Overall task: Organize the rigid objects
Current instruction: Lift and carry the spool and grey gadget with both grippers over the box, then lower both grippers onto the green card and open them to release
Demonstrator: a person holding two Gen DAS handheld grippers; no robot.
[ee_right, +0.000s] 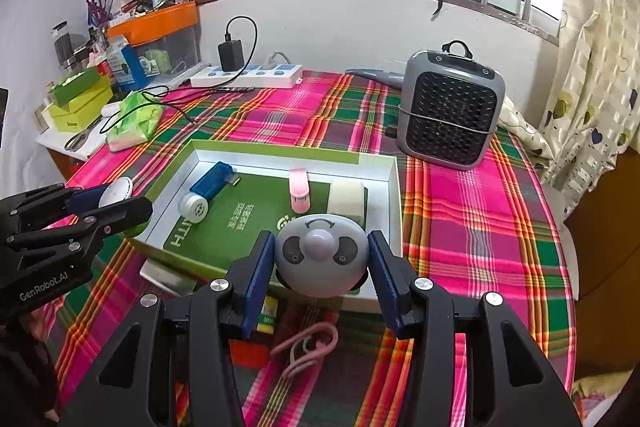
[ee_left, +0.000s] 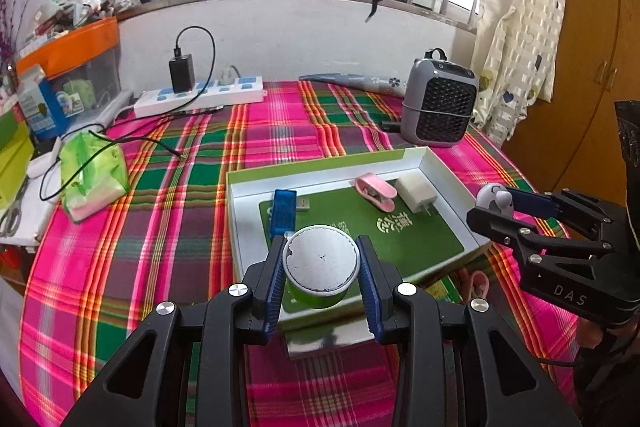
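Plaid table (ee_left: pixel 168 211) under window bars. Left gripper (ee_left: pixel 322 263) clamped on tin (ee_left: pixel 320 261), right gripper (ee_right: pixel 322 253) on gray gadget (ee_right: pixel 322 255), both above tray (ee_right: pixel 394 187) holding charger (ee_right: pixel 347 201), pink clip (ee_right: pixel 299 189), blue stick (ee_right: pixel 212 181). Heater (ee_right: pixel 450 105) behind.

In the tray (ee_right: pixel 394 187), the USB stick (ee_right: pixel 212 181) lies at nine o'clock, the clip (ee_right: pixel 299 191) centre, the charger (ee_right: pixel 347 201) at three; the heater (ee_right: pixel 450 107) stands behind at one.

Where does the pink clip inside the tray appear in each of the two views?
Left wrist: pink clip lies right of centre in the tray, just left of the white charger.
Right wrist: pink clip lies near centre, again left of the white charger.
Shared landmark: grey heater.
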